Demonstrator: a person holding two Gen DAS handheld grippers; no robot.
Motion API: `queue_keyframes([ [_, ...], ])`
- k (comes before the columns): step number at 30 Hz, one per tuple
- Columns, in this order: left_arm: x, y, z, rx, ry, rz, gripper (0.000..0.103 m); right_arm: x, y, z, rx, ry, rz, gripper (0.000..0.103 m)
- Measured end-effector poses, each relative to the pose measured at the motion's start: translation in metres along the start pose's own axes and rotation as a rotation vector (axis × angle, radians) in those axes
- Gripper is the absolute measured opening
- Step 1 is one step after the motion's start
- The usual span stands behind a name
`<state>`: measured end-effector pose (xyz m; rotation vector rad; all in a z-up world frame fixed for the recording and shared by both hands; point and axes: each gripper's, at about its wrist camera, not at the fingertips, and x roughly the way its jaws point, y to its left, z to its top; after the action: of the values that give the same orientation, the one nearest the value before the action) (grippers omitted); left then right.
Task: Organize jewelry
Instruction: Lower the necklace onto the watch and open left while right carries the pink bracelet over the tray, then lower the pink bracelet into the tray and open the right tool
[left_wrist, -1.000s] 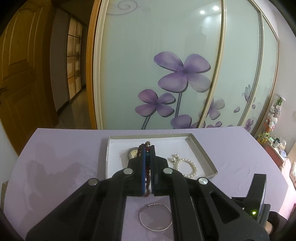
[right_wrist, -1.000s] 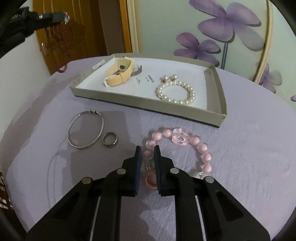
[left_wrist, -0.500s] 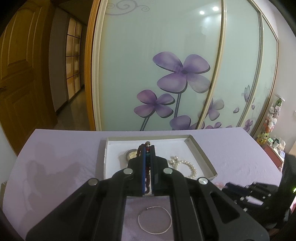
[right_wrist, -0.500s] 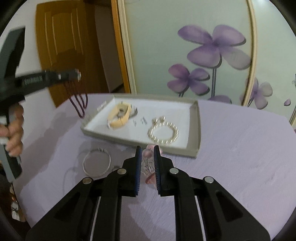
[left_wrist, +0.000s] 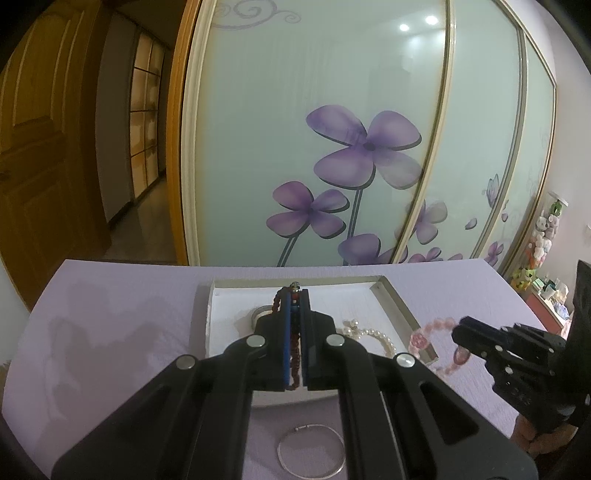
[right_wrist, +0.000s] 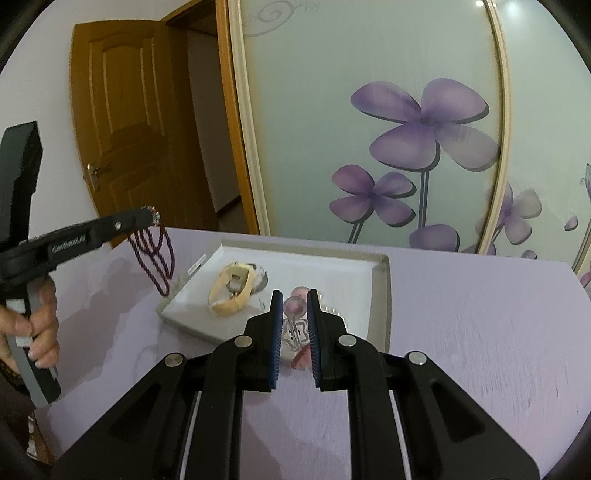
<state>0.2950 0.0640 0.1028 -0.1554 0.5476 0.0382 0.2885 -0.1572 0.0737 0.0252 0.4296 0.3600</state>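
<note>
A: Jewelry: your left gripper (left_wrist: 294, 317) has its fingers clamped on dark red beads (right_wrist: 155, 254), dangling beside the tray (right_wrist: 384, 295).
B: Only your left view shows the wire bangle (left_wrist: 311, 451); your right gripper (right_wrist: 294, 332) pinches the glossy pink bracelet (left_wrist: 430, 334).

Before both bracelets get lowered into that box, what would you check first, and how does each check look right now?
1. Left gripper jaws shut on the dark red bracelet: ok.
2. Right gripper jaws shut on the pink bracelet: ok.
3. Both bracelets lifted clear of the table: ok.
4. Free floor in the box beside the beige watch and the pearl bracelet: ok.
5. Grippers apart from each other: ok.
6. Whether the hanging dark red loops would clear the box's rim: cannot tell.
</note>
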Motion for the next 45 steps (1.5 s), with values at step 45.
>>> queue_keyframes([
  [45,0.101,0.022,0.006,-0.021,0.085,-0.002,0.024,0.087,-0.017,0.006,-0.001,0.069,0.008,0.014],
])
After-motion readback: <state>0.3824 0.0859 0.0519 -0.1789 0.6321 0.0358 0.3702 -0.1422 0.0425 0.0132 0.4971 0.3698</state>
